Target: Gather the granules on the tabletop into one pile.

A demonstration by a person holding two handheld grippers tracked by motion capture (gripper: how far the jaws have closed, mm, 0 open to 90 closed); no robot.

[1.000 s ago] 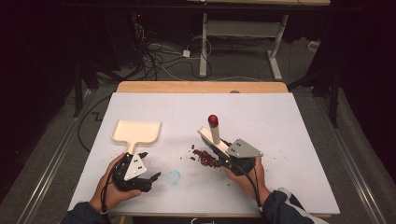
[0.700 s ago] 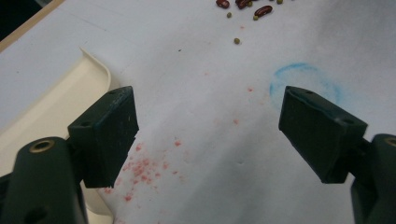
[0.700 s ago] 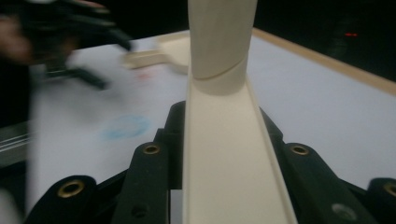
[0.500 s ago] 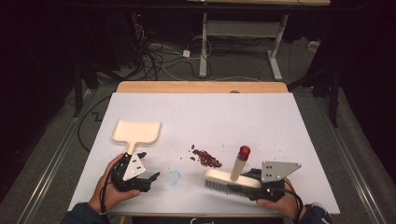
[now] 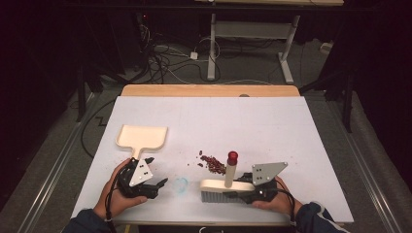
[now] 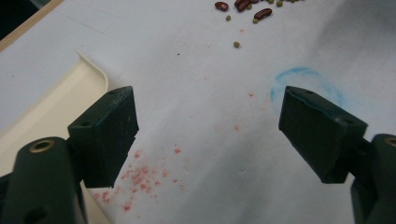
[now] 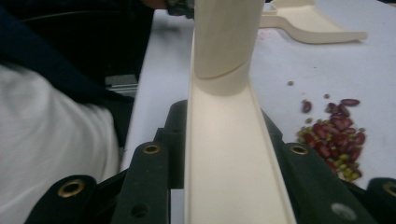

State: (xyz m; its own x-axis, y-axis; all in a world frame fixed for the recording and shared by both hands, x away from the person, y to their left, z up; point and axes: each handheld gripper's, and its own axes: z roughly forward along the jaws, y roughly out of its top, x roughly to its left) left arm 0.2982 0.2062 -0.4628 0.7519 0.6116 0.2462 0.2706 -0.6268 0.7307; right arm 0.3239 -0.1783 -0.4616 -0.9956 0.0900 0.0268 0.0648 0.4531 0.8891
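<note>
Right tongs (image 5: 243, 194) clamped cream plastic hand brush (image 5: 226, 185) beside red bean pile (image 5: 213, 164); left tongs (image 5: 158, 172) gaped wide, holding nothing, near cream plastic dustpan (image 5: 142, 138).

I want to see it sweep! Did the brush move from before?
Yes. The brush came back toward the person's table edge, and now sits on the near side of the beans.

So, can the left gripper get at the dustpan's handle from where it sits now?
Probably yes. The left gripper is open with nothing between its jaws, and the dustpan lies just beyond it with bare table between. The brush, beans and right gripper are off to the other side.
</note>
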